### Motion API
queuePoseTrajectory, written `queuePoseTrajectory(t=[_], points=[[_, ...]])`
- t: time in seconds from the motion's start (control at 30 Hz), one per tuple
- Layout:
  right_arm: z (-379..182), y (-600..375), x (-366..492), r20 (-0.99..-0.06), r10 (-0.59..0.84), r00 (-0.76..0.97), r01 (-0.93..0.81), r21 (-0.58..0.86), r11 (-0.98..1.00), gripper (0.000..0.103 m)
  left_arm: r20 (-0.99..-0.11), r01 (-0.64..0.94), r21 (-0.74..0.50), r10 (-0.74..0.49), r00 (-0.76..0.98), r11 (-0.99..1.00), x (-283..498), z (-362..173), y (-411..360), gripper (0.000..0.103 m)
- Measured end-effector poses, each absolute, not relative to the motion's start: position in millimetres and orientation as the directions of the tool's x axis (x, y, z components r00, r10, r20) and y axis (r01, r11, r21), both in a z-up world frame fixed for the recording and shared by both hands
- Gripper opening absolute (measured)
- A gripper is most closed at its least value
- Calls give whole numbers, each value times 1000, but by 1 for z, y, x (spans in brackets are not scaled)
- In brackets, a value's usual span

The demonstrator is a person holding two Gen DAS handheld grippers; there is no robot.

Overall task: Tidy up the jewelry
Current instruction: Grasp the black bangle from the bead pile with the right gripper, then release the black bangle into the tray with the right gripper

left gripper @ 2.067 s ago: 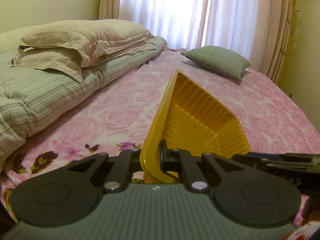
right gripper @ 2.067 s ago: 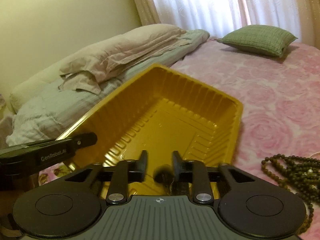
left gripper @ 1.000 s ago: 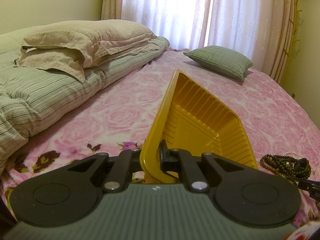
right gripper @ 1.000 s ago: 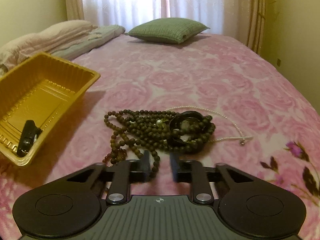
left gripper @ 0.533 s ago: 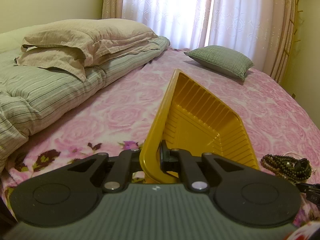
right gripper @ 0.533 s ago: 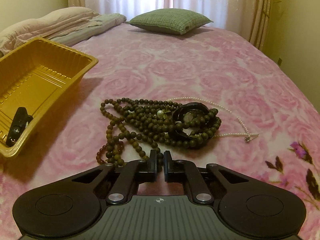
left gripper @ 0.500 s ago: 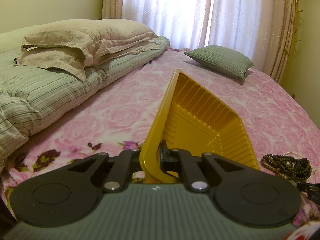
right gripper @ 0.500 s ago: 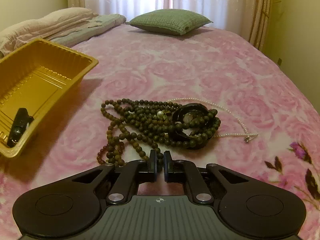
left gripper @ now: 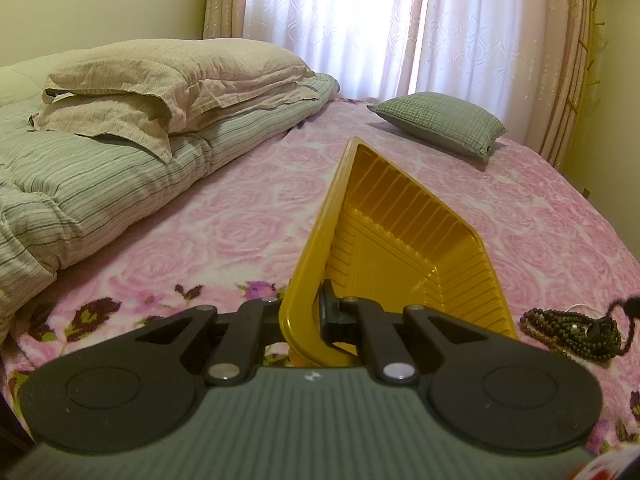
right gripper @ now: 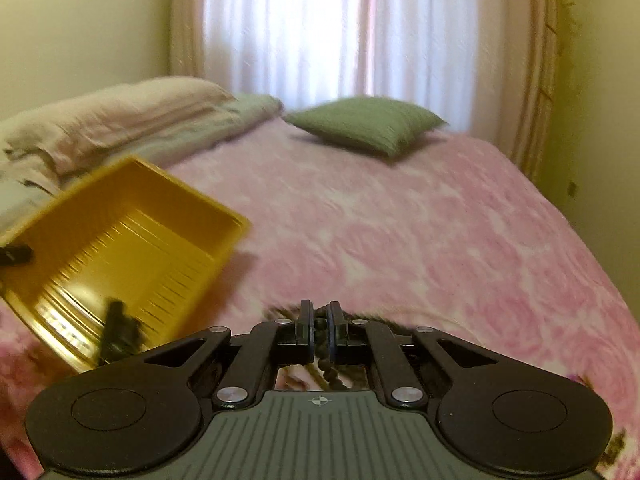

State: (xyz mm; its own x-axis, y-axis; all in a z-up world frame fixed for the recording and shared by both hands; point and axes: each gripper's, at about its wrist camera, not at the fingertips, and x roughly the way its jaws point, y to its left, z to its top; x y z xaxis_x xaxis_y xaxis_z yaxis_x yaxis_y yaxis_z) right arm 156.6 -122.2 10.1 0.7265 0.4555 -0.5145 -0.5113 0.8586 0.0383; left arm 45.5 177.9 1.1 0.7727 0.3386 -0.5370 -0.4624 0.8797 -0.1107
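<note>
yellow tray point(right gripper: 120, 236) on pink bedspread point(right gripper: 400, 240), tilted; 1 small black item point(right gripper: 118, 330) inside, blurred, can't id. left gripper point(left gripper: 306, 316) clamped tight on tray's near rim. right gripper point(right gripper: 319, 330) pinched shut on dark bead strand point(right gripper: 326, 364). rest of bead necklaces point(left gripper: 572, 332) piled on bedspread just right of tray.

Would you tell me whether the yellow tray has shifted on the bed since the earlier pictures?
No. In the left wrist view the yellow tray keeps its place against the green cushion.
</note>
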Motion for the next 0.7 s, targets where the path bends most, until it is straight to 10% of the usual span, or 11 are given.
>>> queuePoseTrajectory(t=[0.7], points=[[24,0,145,-455,761,463,-759,239,605,9,-537,-462,-116,336,774,879,44,0,178,7]])
